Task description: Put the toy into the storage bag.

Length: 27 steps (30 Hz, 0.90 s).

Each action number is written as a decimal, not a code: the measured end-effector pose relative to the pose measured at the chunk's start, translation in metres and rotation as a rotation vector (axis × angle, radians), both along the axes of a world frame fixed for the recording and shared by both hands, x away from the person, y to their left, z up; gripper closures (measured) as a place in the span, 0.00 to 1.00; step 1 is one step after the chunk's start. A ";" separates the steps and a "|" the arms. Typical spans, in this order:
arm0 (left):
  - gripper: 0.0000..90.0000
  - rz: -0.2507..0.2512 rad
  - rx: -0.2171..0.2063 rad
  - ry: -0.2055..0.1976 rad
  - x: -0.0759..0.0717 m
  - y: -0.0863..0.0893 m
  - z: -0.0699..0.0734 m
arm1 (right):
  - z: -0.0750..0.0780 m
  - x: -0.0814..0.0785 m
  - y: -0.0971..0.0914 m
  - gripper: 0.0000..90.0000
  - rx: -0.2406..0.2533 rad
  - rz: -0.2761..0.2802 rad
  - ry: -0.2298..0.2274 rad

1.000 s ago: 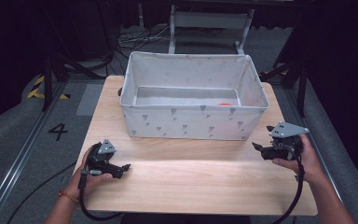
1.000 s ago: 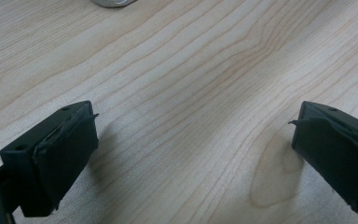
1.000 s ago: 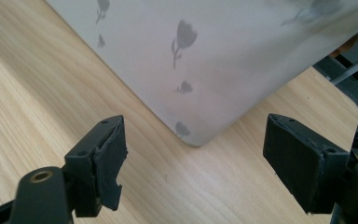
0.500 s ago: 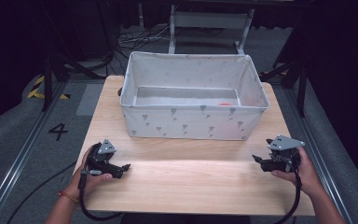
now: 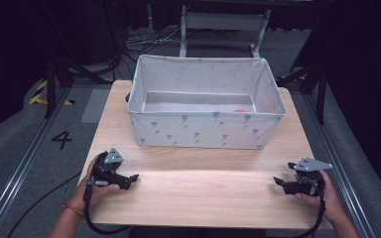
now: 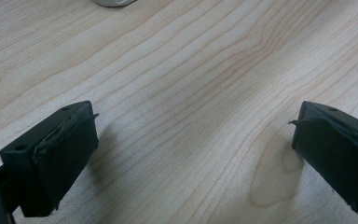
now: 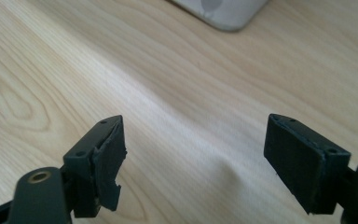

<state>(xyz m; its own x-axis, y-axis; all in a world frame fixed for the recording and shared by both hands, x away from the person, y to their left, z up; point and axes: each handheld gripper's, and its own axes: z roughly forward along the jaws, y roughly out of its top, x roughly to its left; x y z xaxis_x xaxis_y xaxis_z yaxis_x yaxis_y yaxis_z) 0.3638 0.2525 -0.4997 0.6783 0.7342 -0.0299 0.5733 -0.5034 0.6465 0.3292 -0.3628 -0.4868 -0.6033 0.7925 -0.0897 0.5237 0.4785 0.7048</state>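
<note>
Both your claws, left (image 5: 131, 178) & right (image 5: 278, 182), gape empty on the light wooden desk (image 5: 203, 193), near side of the grey fabric bin (image 5: 203, 131).

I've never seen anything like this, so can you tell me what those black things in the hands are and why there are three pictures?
A person sits at a wooden table and holds a grabbing tool in each hand. These are tongs with two black jaws that can pinch things. The big picture comes from a camera up high, looking down. It shows the left tongs and the right tongs low over the table. The other two pictures come from small cameras riding on the tongs, looking out between the jaws. Both tongs are open and hold nothing. On the table stands a grey fabric box with something small and orange inside.
</note>
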 end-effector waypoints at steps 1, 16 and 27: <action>0.01 0.000 -0.001 0.000 0.000 0.000 0.000 | -0.005 -0.003 -0.005 0.24 0.039 -0.007 0.016; 0.01 0.010 -0.001 -0.001 -0.001 -0.001 0.000 | -0.018 -0.007 -0.018 0.19 0.108 -0.070 0.037; 0.01 0.009 -0.001 -0.001 0.000 0.000 0.000 | -0.018 -0.006 -0.018 0.17 0.105 -0.080 0.043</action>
